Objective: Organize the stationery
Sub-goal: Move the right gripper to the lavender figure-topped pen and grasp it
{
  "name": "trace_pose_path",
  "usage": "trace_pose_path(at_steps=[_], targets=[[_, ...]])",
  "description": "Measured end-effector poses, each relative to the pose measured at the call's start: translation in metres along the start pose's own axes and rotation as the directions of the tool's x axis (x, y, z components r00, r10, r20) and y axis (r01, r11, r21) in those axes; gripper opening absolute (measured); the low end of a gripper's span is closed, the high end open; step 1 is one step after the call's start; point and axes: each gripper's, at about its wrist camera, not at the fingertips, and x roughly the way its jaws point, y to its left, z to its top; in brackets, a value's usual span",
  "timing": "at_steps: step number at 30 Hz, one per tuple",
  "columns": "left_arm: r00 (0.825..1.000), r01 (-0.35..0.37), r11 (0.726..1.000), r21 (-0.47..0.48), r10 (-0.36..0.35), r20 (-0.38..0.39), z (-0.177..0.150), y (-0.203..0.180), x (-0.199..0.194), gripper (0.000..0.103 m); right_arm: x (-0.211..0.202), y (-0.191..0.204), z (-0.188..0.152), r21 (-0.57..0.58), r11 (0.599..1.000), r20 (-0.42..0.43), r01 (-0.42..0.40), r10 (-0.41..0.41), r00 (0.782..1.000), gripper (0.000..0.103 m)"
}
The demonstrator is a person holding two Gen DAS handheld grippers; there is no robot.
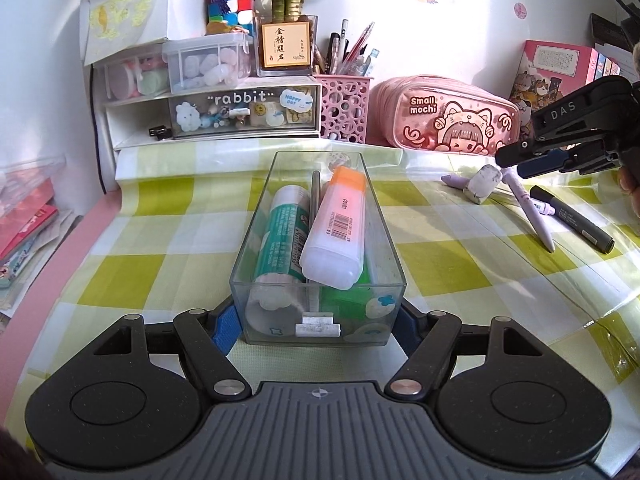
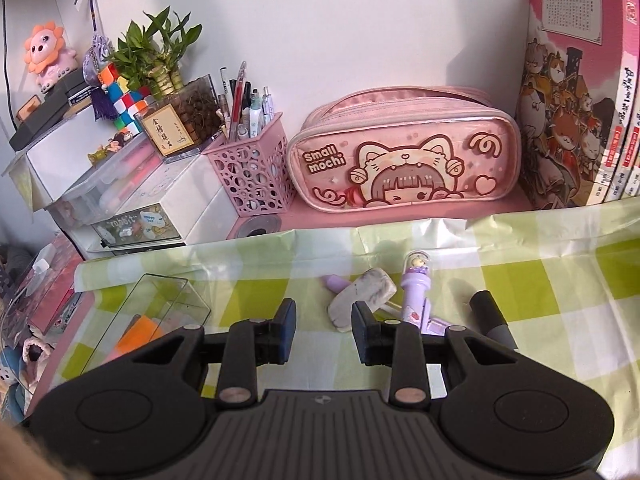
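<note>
**Hard daylight on the wall, soft shade on the desk**

Strong light floods in high on the left wrist view, and the white wall point(image 1: 400, 12) is blown out, stickers barely readable. Glare streaks across the glossy checked tablecloth point(image 1: 500, 264) at the right. The clear plastic box point(image 1: 256, 240) catches pale reflections along its walls. On the right wrist view it's calmer and dimmer; short soft shadows sit beside the eraser point(image 2: 362, 294). Both views bow heavily at the edges, corners going dark, colours slightly washed.
</note>
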Motion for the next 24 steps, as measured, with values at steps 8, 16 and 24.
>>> trace_pose_path(at_steps=[8, 16, 24], targets=[[0.999, -0.035, 0.999, -0.017, 0.035, -0.001, 0.001, -0.007, 0.0, 0.072, -0.017, -0.039, -0.012, 0.058, 0.995, 0.027, 0.077, -0.079, 0.997, 0.013], [0.997, -0.078, 0.997, -0.018, 0.079, 0.005, 0.001, -0.018, 0.0, 0.072, -0.012, -0.026, -0.007, -0.017, 0.999, 0.0, 0.033, -0.033, 0.999, 0.013], [0.994, -0.112, 0.994, 0.01, 0.112, 0.016, 0.0, -0.028, -0.001, 0.073, -0.014, 0.047, -0.002, -0.083, 0.962, -0.089, -0.261, 0.254, 0.963, 0.012]])
